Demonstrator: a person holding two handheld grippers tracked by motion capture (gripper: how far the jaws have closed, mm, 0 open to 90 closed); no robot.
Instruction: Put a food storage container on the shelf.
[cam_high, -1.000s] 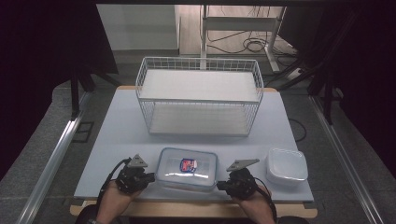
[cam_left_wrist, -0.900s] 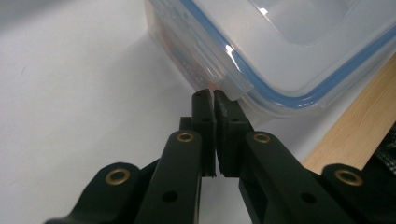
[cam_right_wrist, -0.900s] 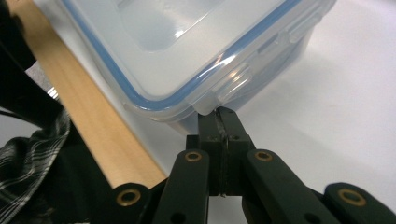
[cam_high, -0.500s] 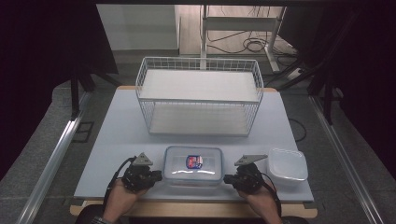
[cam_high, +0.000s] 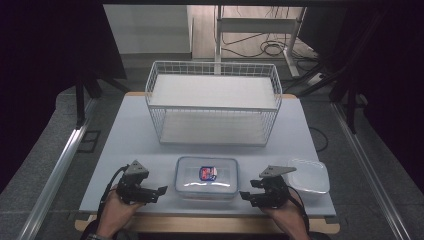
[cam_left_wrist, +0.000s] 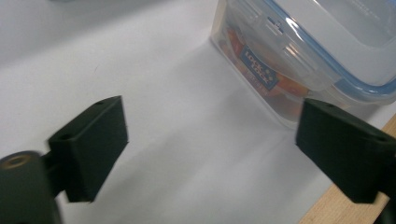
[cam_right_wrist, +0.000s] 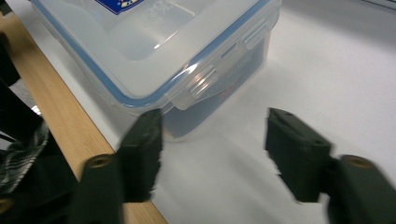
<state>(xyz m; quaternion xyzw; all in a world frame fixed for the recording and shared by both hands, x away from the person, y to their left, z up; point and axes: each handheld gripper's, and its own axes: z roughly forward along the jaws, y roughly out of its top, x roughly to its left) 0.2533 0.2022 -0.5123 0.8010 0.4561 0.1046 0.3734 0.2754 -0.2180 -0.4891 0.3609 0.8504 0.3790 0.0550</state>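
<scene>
One lidded container (cam_high: 207, 177) (blue-sealed), one empty tub (cam_high: 311, 175), one wire basket (cam_high: 212, 102), two grippers.

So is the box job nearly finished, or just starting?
The lidded box sits flat at the table's near edge. The left gripper and right gripper have just opened beside it, holding nothing. The wire basket is empty, so any loading is still ahead.
</scene>
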